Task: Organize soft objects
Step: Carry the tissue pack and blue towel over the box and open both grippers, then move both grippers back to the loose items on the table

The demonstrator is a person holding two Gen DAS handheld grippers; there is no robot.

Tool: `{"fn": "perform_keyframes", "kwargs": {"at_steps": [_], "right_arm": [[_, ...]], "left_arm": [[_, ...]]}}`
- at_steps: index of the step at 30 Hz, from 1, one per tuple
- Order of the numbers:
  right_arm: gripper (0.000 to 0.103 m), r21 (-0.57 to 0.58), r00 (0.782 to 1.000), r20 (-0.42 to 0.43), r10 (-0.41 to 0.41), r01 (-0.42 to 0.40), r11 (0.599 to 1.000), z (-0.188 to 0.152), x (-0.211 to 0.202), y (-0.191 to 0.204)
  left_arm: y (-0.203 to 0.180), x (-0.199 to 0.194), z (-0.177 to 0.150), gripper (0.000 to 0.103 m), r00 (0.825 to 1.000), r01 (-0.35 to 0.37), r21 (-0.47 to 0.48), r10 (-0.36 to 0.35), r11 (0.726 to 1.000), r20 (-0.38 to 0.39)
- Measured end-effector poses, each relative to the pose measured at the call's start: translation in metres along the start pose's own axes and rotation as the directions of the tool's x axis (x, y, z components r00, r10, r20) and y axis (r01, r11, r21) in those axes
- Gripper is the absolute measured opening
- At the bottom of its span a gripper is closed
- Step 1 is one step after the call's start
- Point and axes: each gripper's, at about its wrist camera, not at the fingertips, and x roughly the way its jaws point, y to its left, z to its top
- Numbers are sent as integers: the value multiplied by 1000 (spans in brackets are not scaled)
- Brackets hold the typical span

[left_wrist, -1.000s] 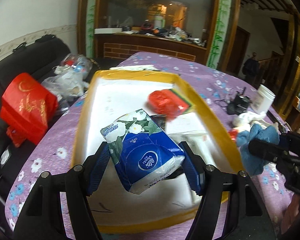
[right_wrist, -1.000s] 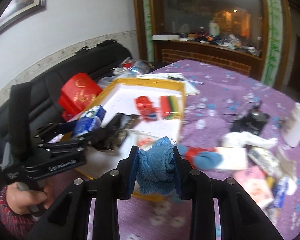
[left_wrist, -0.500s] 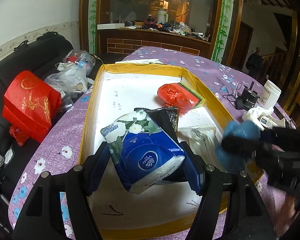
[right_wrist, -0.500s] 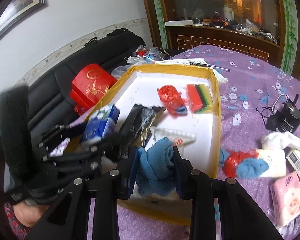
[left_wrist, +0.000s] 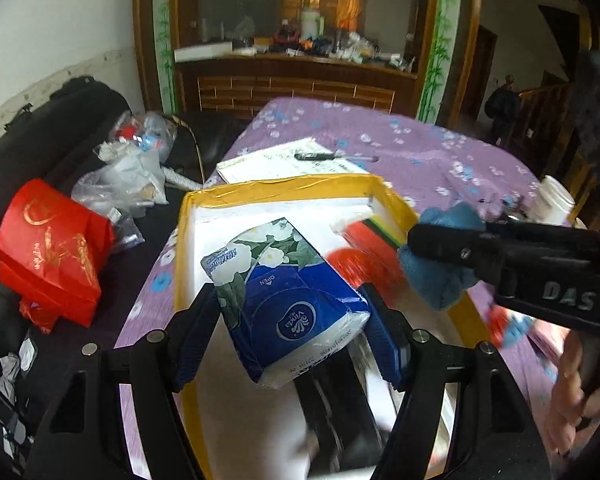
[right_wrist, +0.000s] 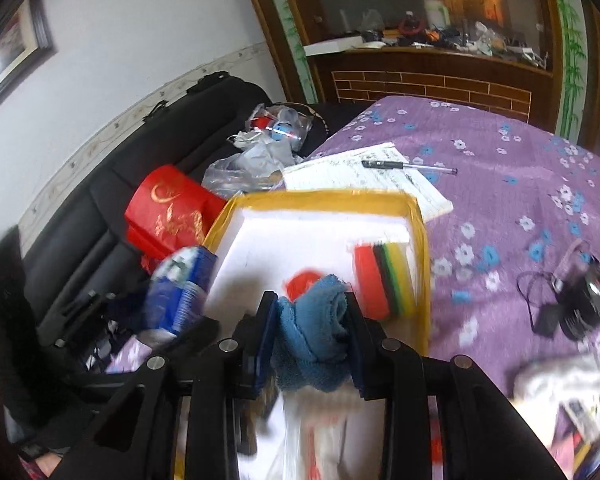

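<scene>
Over the tray (left_wrist: 188, 240), both loads now hang farther in.

You can read "Vinda" in a white oval on the blue tissue pack (left_wrist: 288, 300), upside down to you, with a small "OPEN" printed higher up on it. The black body of your right tool (left_wrist: 440, 258) shows the white letters "DAS". The sheet of paper (right_wrist: 364, 178) carries print too small to read.

motion blur smears the red bundle (left_wrist: 362, 266) and tray (right_wrist: 420, 240) contents beyond reading.
</scene>
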Motion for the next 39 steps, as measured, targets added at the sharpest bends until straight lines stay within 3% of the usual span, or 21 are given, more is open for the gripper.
{"fn": "perform_keyframes", "kwargs": {"at_steps": [8, 14, 17, 19, 24, 30, 39], "right_arm": [[34, 59, 998, -56, -27, 30, 998, 48, 63, -12], [35, 60, 992, -112, -57, 64, 996, 54, 104, -25], [38, 39, 991, -120, -60, 65, 997, 51, 113, -24], [49, 13, 990, -118, -72, 74, 997, 51, 113, -19], [64, -25, 993, -84, -83, 81, 996, 55, 102, -13], [63, -30, 995, -44, -87, 86, 996, 53, 76, -12], [64, -13, 978, 102, -183, 186, 983, 47, -4, -23]], "left_arm": [[18, 65, 16, 70, 993, -23, -67, 15, 998, -115], [18, 72, 14, 71, 992, -24, -78, 13, 997, -128], [18, 74, 15, 72, 990, -25, -83, 13, 996, -139], [18, 76, 17, 72, 990, -25, -83, 13, 996, -143], [18, 71, 19, 72, 990, -23, -94, 10, 995, -139], [13, 50, 20, 72, 997, -9, -97, 1, 995, -83], [-23, 1, 27, 72, 1000, 11, -41, -11, 999, 10]]}}
